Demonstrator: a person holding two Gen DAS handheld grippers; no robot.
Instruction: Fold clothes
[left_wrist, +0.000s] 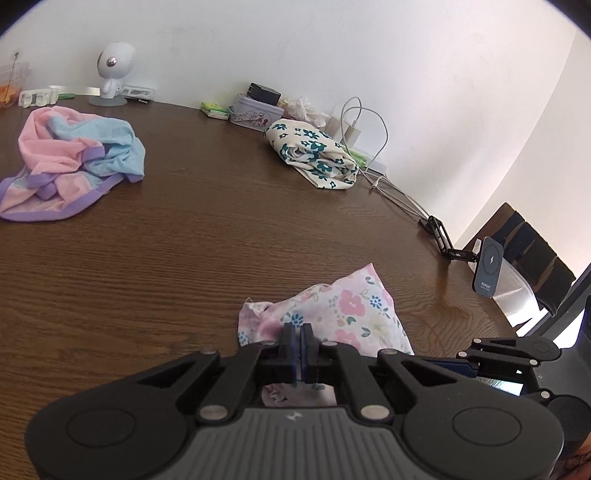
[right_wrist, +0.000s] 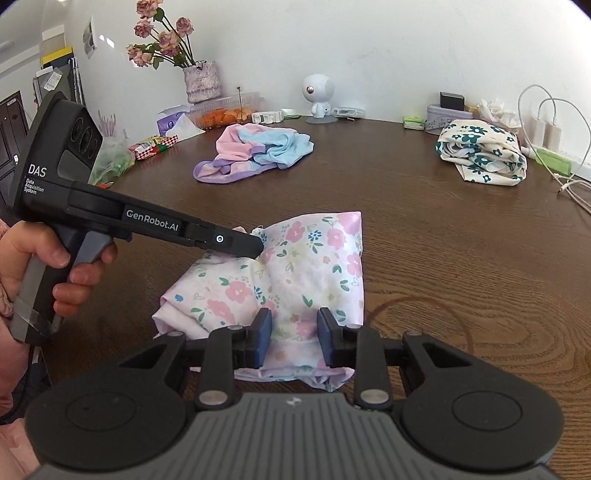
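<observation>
The pale cotton garment printed with pink flowers (right_wrist: 295, 273) lies bunched near the surface's (right_wrist: 443, 236) near edge. The left gripper (left_wrist: 300, 345), fingers together, pinches its far left corner; the right gripper (right_wrist: 293, 338), fingers apart, straddles its near hem, directly ahead.

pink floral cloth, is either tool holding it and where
The left tool is shut on the pink floral cloth at its far left edge. The right tool straddles the near edge, jaws open, not gripping.
</observation>
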